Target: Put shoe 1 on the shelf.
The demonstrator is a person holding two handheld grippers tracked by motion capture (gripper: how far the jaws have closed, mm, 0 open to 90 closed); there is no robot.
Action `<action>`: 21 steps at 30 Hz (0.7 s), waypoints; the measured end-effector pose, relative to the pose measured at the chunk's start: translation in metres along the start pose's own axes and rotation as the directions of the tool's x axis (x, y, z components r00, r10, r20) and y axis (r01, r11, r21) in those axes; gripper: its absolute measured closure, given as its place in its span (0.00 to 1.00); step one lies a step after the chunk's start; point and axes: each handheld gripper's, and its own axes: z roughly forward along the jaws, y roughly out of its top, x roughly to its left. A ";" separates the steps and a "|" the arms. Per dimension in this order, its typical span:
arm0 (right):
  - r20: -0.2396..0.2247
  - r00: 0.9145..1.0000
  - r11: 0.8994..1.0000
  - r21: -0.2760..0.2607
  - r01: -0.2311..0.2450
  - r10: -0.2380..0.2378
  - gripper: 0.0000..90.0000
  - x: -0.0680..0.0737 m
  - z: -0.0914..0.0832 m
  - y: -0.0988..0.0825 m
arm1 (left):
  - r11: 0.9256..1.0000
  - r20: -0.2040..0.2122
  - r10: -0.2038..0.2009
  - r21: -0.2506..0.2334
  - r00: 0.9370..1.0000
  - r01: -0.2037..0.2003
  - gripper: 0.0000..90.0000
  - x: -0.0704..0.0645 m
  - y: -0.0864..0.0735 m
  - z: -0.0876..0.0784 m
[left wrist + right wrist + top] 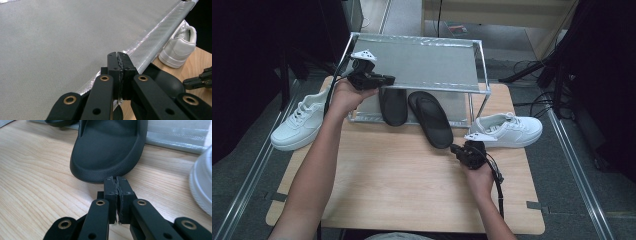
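Observation:
A silver two-tier shoe rack (pixel 422 62) stands at the back of the wooden table (pixel 402 175). Two black slippers lie under its top shelf: one (pixel 393 106) at the left, one (pixel 431 119) sticking out forward. My left gripper (pixel 388 79) is shut and empty, held over the rack's front left corner; in its own view its tips (pixel 117 55) hover above the grey shelf (pixel 50 37). My right gripper (pixel 455 148) is shut with nothing in it, just short of the protruding slipper's heel (pixel 107 152). White sneakers lie at the left (pixel 301 122) and right (pixel 508 130).
The left sneaker hangs off the table's left edge beside a floor rail (pixel 257 165). The right sneaker (pixel 202 187) sits close beside my right gripper. Cables and dark stands (pixel 557 75) crowd the back right. Bare wood spreads across the table's front.

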 end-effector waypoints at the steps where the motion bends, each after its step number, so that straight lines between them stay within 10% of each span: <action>1: -0.001 1.000 1.000 0.001 0.002 -0.002 0.98 0.000 0.001 0.000 | 1.000 0.000 0.001 0.000 1.000 -0.001 1.00 0.000 0.000 0.000; 21: -0.021 0.999 0.999 0.038 0.028 -0.027 1.00 0.016 0.041 0.032 | 1.000 0.001 -0.006 0.000 1.000 0.006 1.00 0.000 0.000 0.000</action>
